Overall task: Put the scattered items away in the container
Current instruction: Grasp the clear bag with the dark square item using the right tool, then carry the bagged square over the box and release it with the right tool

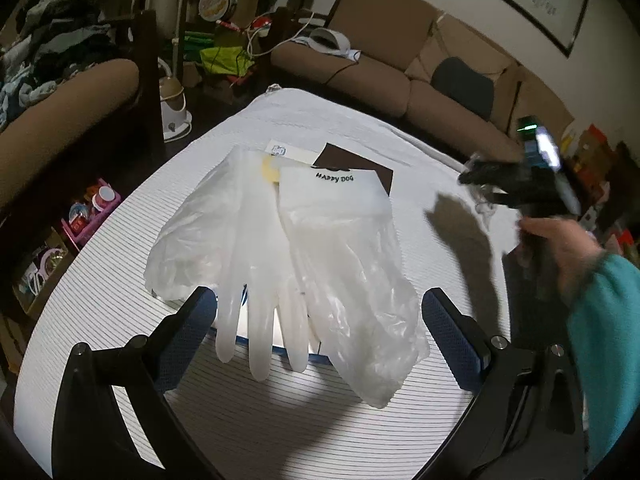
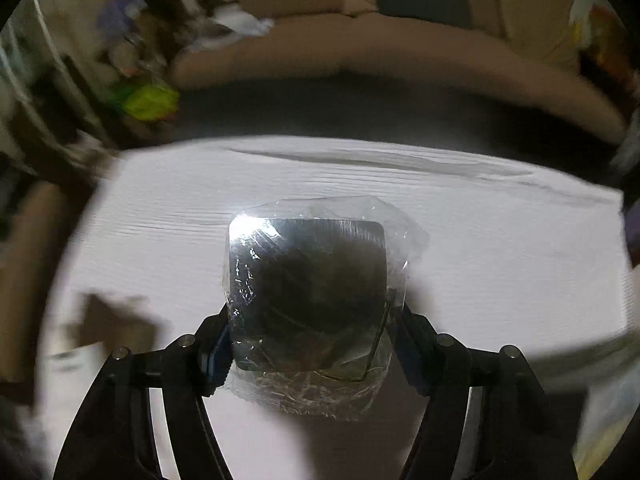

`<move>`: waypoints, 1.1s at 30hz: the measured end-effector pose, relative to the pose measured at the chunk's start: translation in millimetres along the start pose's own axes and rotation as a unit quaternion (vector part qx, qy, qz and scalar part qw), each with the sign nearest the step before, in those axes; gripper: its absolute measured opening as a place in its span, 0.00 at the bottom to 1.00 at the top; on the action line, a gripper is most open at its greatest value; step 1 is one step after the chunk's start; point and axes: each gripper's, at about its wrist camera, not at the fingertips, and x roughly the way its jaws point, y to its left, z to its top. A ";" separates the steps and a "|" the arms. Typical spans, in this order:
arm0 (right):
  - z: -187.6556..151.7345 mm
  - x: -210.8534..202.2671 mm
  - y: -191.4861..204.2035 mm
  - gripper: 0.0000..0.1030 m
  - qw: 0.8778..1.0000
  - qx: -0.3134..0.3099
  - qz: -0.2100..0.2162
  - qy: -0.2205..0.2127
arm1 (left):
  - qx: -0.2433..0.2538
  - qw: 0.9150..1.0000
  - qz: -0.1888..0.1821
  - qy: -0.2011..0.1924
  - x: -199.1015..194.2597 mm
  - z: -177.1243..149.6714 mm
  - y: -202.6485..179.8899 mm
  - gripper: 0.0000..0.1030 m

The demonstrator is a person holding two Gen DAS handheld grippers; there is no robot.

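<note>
A translucent white glove [image 1: 248, 280] and two crumpled clear plastic bags, one printed HAPPY DOG [image 1: 340, 220], lie piled on a blue-edged box [image 1: 276, 350] in the middle of the table. My left gripper [image 1: 319, 298] is open, with one finger on each side of the pile's near end and touching nothing. A shiny square metal plate in clear wrap [image 2: 308, 280] sits between the blue pads of my right gripper [image 2: 312, 314], and both pads rest against its sides. From the left wrist, the right gripper [image 1: 478, 190] shows at the right, blurred, with clear plastic at its tips.
A white ribbed cloth [image 1: 120, 320] covers the table. A brown card [image 1: 356, 164] and a white card [image 1: 296, 152] lie behind the pile. A brown sofa [image 1: 380, 80] stands beyond the far edge. A pink basket [image 1: 90, 212] sits on the floor to the left. A hand [image 1: 560, 240] in a teal sleeve holds the right gripper.
</note>
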 end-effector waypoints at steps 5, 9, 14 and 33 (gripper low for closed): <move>-13.6 -107.7 6.2 0.68 0.997 -0.041 0.060 -0.023 | 0.008 1.000 -0.015 -0.004 -7.2 -1.2 -9.6 1.00; -27.5 -177.8 -28.6 0.68 0.997 -0.048 0.043 -0.043 | 0.017 0.999 -0.032 -0.003 -10.7 -6.0 -27.5 1.00; -45.0 -218.0 -120.4 0.69 0.998 -0.020 -0.037 -0.056 | 0.056 0.997 -0.054 -0.003 -12.7 -16.6 -65.9 1.00; -74.6 -117.5 -247.6 0.69 0.992 0.017 -0.125 0.026 | 0.123 0.992 -0.028 0.007 13.0 -35.0 -135.4 1.00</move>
